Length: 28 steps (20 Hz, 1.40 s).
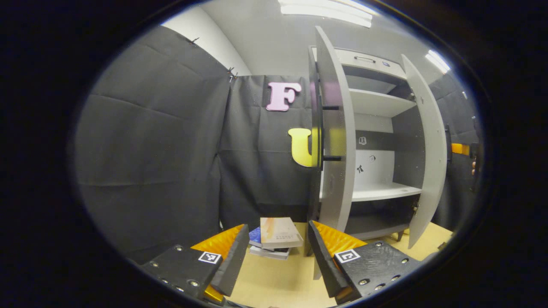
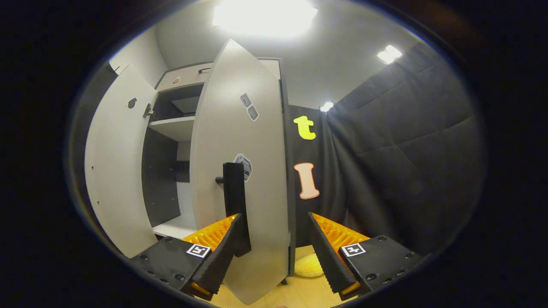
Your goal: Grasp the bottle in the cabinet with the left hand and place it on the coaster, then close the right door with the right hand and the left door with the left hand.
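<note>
Your cabinet (image 1: 376,128) takes up the right of centre in the left gripper view, both doors swung out and its pale shelves bare as far as you can see them. Its left door (image 1: 336,141) stands edge-on at the middle of that frame with a dark handle (image 1: 332,158) sticking out, and the right door (image 1: 430,149) hangs open toward the right edge. In the right gripper view the right door (image 2: 244,171) fills the centre, with its dark handle (image 2: 235,201) running down toward the bottom. Your right hand-held gripper (image 2: 274,250) is spread wide at the bottom of that frame, its 2 fingers straddling the door's lower part, the left finger just beside the handle; I cannot tell if it touches. Your left hand-held gripper (image 1: 278,256) is also wide and holds nothing. Between its fingers, a stack of books (image 1: 276,237) lies on the desk (image 1: 278,286). A small yellow round thing (image 2: 308,265), perhaps the coaster, lies low, right of the door.
</note>
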### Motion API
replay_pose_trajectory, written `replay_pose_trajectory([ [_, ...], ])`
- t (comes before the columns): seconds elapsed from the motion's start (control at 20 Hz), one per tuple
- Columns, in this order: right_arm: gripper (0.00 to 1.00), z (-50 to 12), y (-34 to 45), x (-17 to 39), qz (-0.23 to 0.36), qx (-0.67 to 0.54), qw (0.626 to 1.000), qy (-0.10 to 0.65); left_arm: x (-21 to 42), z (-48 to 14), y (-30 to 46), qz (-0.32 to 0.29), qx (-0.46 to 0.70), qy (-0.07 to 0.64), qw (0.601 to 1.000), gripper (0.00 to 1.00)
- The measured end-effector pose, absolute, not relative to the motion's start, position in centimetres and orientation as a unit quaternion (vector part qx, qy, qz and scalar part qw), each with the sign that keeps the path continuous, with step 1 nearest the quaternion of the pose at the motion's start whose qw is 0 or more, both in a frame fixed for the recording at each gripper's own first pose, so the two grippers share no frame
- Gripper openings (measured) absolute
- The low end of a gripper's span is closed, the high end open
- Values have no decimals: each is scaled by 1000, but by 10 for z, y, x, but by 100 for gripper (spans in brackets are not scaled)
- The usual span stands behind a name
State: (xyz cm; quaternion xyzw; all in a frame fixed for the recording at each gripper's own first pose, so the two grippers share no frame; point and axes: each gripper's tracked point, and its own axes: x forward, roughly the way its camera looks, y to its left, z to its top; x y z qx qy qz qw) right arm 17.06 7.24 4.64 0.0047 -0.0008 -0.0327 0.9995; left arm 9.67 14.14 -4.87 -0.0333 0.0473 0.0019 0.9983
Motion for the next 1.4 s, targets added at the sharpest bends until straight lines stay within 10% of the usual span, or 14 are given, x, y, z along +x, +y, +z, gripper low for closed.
replay_pose_trajectory([
  [1.4,95,1,14,116,-68,0,997,33,192,71,145,-10,-44,0,999,87],
])
